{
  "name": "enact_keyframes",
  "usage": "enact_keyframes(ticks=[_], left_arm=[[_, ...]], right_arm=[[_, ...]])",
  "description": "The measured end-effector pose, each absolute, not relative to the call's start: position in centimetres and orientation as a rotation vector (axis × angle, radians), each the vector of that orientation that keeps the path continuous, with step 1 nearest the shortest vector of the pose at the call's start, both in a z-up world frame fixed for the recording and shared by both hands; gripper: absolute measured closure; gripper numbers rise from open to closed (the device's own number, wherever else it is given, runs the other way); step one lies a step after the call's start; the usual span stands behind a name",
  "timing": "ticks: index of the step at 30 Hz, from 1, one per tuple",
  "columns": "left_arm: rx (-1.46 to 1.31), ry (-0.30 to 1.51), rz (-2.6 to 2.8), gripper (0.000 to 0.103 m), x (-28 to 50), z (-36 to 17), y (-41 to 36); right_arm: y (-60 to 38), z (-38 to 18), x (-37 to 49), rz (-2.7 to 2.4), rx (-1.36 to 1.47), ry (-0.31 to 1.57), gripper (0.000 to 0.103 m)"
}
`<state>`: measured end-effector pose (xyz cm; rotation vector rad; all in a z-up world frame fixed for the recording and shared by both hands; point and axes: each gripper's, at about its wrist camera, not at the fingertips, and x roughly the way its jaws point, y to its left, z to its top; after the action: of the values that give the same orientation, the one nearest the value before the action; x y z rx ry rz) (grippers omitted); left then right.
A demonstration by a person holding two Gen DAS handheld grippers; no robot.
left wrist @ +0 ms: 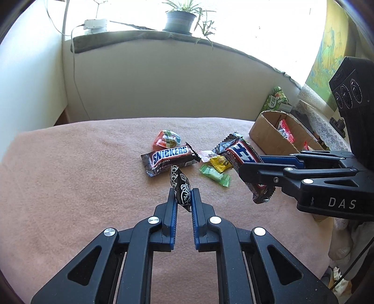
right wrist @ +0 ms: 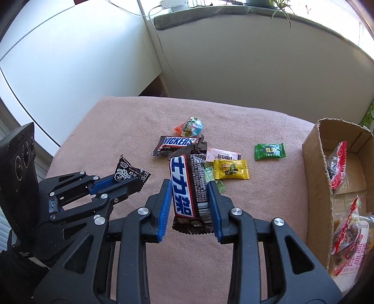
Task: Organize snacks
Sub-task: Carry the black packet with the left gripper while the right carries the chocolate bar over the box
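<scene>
My left gripper is shut on a small black candy packet with white patterns, held above the pink cloth; it also shows in the right wrist view. My right gripper is shut on a Snickers bar with Chinese lettering, lifted off the cloth; it shows in the left wrist view. A second Snickers bar, an orange-and-blue packet, a yellow candy, a pink-white sachet and a green candy lie on the cloth.
A cardboard box holding several red-and-clear snack bags stands at the right edge of the pink cloth; it also shows in the left wrist view. A wall and a sill with a potted plant lie behind.
</scene>
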<state>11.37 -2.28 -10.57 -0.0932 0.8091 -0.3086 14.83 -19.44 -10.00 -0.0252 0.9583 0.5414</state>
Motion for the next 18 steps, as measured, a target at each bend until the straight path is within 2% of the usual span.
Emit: enact_keyframes(ticks=[9,18], left_arm=[[-0.099,0.767,-0.395,0.093,10.6,-8.4,-5.6],[-0.106,0.756,-0.491,0.093,10.2,-7.4,-10.6]], right_arm=[[-24.3,-6.3,13.2,0.492,0.017,0.874,0.071],[-30.7,-5.3,13.8,0.377,0.053,0.833,0.071]])
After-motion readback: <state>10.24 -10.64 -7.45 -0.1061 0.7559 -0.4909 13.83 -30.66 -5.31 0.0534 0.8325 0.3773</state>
